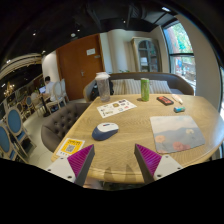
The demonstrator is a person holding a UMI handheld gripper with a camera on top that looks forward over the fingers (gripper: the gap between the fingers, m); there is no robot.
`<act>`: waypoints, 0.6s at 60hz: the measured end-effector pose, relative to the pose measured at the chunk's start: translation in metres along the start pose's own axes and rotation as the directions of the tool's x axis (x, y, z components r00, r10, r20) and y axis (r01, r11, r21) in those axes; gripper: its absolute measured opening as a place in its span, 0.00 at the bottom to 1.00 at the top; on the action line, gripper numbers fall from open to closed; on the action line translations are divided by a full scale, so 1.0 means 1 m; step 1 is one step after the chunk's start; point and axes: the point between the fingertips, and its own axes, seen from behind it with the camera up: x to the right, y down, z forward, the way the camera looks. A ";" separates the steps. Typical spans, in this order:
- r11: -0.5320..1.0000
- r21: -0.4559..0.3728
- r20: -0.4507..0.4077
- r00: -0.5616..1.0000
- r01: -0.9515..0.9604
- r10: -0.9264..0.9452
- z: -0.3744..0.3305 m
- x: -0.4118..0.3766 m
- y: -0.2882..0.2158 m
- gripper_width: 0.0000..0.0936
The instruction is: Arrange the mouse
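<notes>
A blue-grey mouse (105,129) lies on the wooden table (130,135), beyond my fingers and a little toward the left one. A grey mouse mat (176,132) lies on the table to the right of it. My gripper (114,160) is open above the table's near edge, with the magenta pads (81,159) wide apart and nothing between them.
Farther back on the table stand a clear pitcher (103,86) and a green can (145,90), with a printed sheet (116,107) between them. A yellow card (70,148) lies by the left finger. A dark box (165,100) and teal item (179,109) sit far right. Chairs and a sofa surround the table.
</notes>
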 end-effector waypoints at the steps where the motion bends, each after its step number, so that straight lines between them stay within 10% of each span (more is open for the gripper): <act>1: 1.000 -0.007 0.015 1.000 -0.001 0.001 0.008 -0.005 0.002 0.89; 36: 0.988 -0.150 0.009 0.999 -0.047 0.048 0.166 -0.062 -0.011 0.89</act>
